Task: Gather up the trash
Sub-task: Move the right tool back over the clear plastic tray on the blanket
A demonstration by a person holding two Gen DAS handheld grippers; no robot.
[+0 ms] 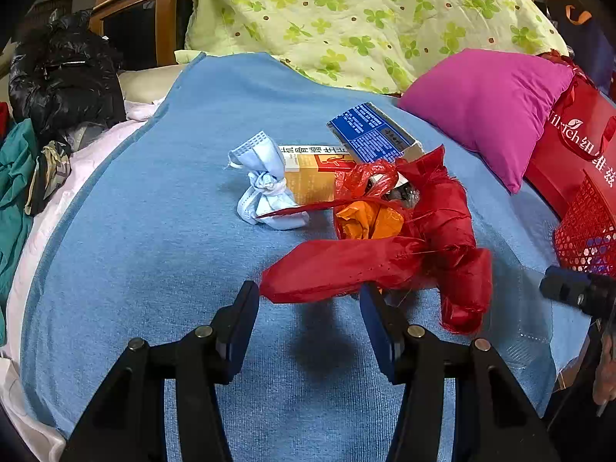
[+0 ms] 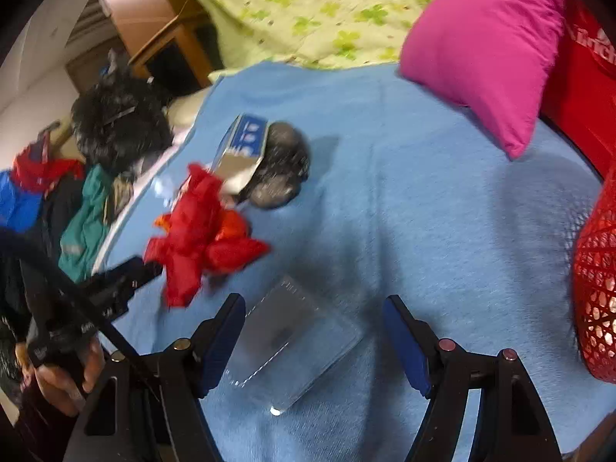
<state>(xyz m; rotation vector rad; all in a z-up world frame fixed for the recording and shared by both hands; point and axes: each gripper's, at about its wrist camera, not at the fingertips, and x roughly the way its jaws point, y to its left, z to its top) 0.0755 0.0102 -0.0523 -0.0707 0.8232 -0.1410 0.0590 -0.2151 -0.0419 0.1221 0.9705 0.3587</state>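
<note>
Left claw released, its 2 tips just short of the red plastic scrap heaped mid-bed on the blue blanket, partly hiding 2 boxes; right claw released over a blurred clear tray.

Blue blanket, red wrapper, magenta pillow, perhaps clover-print quilt

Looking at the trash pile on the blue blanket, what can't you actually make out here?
- Grey lump: right wrist view, motion blur; left wrist view, hidden behind red plastic scrap.
- Orange box: half covered by knotted face mask and blue box.
- Red mesh basket: cut off by the edge.
</note>
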